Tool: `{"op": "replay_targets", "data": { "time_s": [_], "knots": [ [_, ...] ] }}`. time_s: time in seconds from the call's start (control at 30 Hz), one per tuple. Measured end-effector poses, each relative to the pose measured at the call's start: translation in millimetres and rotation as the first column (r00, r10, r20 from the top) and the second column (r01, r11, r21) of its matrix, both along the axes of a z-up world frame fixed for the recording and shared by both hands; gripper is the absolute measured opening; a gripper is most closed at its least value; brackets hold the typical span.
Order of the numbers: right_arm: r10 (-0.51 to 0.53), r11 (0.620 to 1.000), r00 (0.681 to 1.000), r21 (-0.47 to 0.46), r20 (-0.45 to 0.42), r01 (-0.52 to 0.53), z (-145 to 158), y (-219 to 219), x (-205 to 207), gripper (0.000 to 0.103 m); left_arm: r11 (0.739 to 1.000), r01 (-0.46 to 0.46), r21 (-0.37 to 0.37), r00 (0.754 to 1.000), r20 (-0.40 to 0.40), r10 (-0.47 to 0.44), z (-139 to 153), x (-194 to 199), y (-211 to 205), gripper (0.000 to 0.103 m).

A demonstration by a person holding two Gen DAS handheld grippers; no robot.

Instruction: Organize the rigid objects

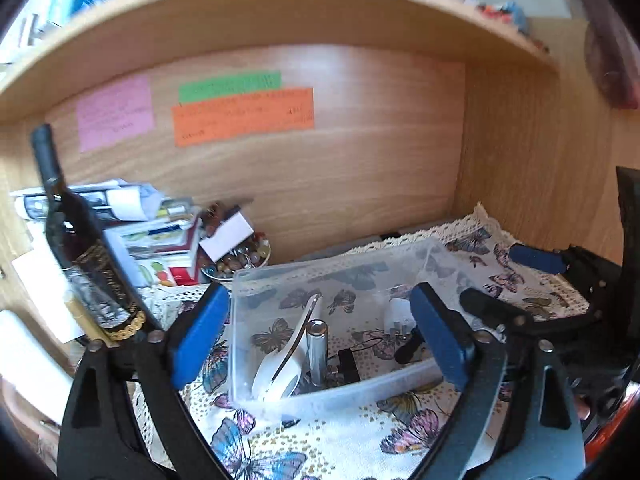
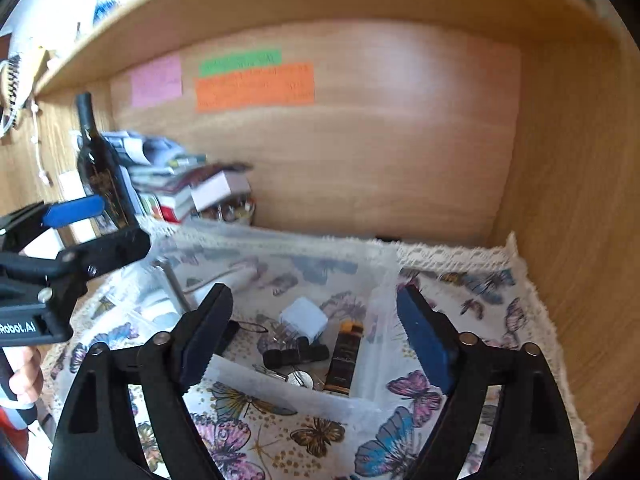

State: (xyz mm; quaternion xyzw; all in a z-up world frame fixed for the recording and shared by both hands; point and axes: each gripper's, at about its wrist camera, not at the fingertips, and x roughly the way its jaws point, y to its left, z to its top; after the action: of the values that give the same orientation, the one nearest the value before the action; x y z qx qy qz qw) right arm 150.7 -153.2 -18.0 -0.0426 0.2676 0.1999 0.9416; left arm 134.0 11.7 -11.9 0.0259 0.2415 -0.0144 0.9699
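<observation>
A clear plastic box (image 1: 260, 280) sits on a butterfly-print cloth (image 1: 320, 440) inside a wooden shelf. It holds a white spoon (image 1: 280, 364), a metal cylinder (image 1: 318, 350), a white plug (image 1: 396, 314) and small black items. My left gripper (image 1: 320, 336) is open and empty, its blue pads on either side of the box. My right gripper (image 2: 312, 332) is open and empty over the box's right end (image 2: 280, 392), above the white plug (image 2: 304, 316), a black clip (image 2: 294, 354) and a dark bar (image 2: 346, 356).
A dark wine bottle (image 1: 76, 240) stands at the left, beside a stack of books and papers (image 1: 152, 224) and a bowl of beads (image 1: 240, 260). Coloured notes (image 1: 240, 112) are stuck on the back panel. The shelf's side wall (image 2: 568, 200) is on the right.
</observation>
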Motion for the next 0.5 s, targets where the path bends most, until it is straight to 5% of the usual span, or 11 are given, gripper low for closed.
{"op": "replay_targets", "data": {
  "time_s": [0.5],
  "knots": [
    [-0.036,0.997,0.991,0.067,0.128,0.028,35.2,-10.3,-70.8,0.097,1.0,-0.014,-0.014,0.987,0.159,0.016,22.1,-88.6,-16.4,0.103]
  ]
}}
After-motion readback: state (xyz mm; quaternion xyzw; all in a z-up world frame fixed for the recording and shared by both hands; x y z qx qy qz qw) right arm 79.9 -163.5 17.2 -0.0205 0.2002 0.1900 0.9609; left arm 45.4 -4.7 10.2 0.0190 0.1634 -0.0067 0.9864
